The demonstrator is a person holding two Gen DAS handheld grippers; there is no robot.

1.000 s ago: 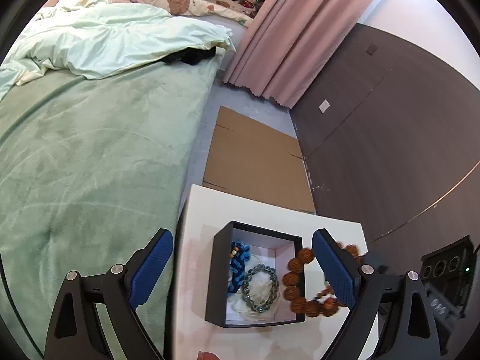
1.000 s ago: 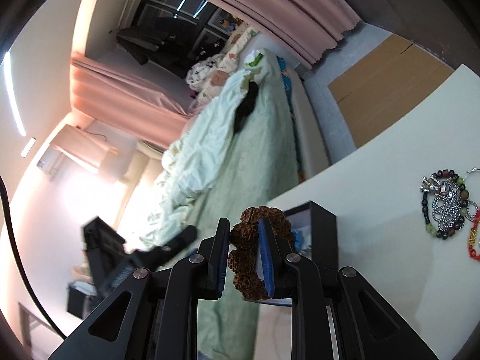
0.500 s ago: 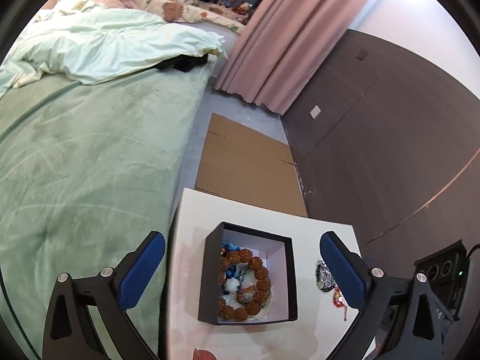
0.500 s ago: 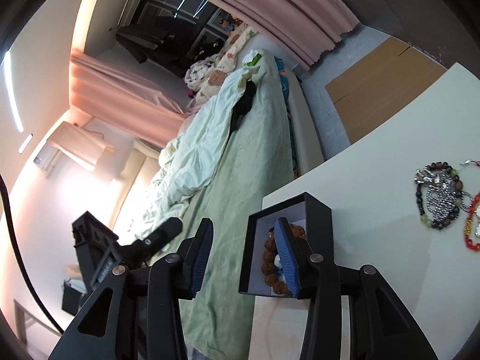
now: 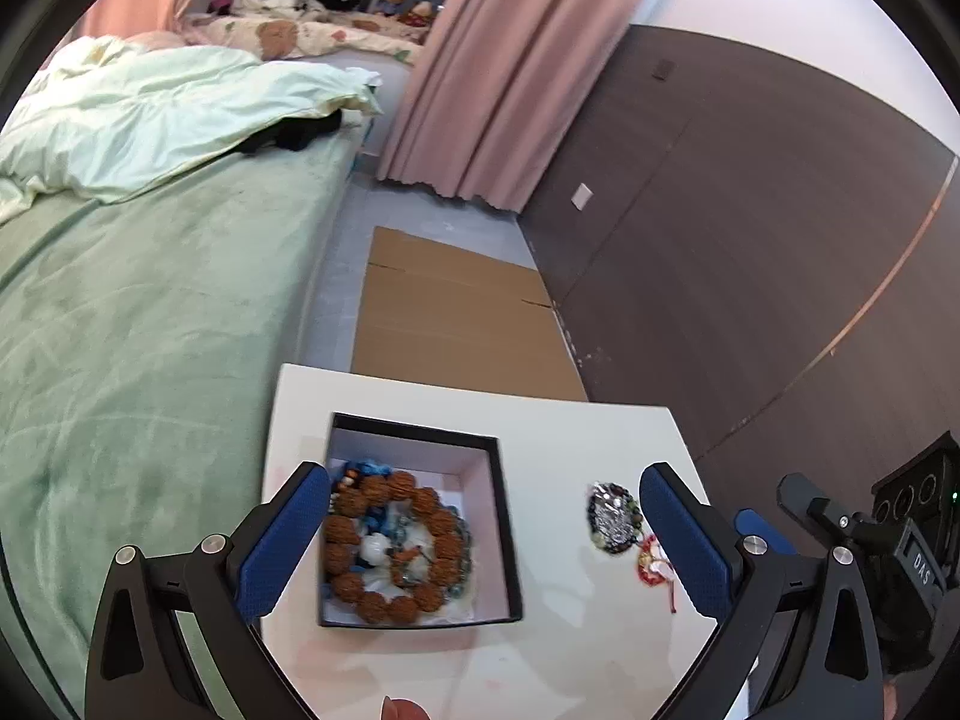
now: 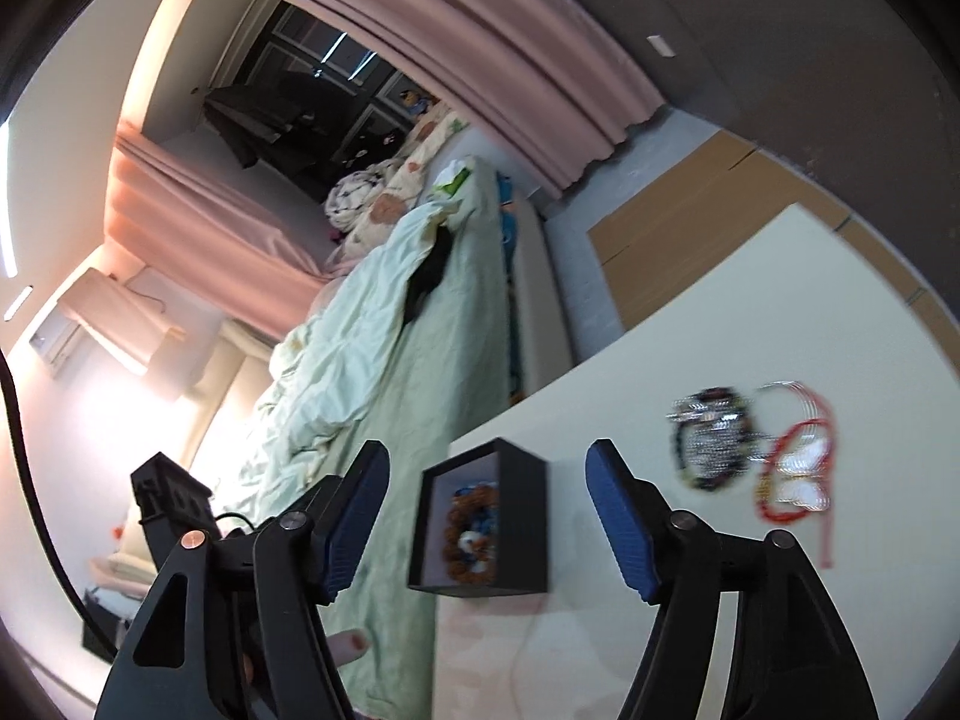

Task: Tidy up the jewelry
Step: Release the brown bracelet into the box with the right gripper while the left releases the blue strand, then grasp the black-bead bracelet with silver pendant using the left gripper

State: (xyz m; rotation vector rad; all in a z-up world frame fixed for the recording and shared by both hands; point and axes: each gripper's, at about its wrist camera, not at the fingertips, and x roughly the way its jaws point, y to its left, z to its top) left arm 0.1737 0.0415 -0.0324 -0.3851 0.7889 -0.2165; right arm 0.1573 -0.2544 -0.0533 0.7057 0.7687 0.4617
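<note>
A black open box (image 5: 505, 516) with a white lining stands on the white table (image 5: 456, 396). In it lies a brown bead bracelet (image 5: 393, 543) on top of blue and green bead pieces. The box also shows in the right wrist view (image 6: 522, 516). A dark and silver bracelet (image 5: 612, 516) and a red piece (image 5: 654, 564) lie on the table to the box's right; they also show in the right wrist view, the dark one (image 6: 714, 438) and the red one (image 6: 798, 468). My left gripper (image 5: 486, 534) is open above the box. My right gripper (image 6: 486, 516) is open and empty, back from the box.
A bed with a green cover (image 5: 120, 330) runs along the table's left edge. Flat cardboard (image 5: 456, 312) lies on the floor beyond the table. A dark wall panel (image 5: 750, 240) stands to the right. Pink curtains (image 5: 498, 60) hang at the back.
My right gripper opened and let the brown bead bracelet go into the box, then drew back and opened wider. My left gripper lifted slightly and shifted right.
</note>
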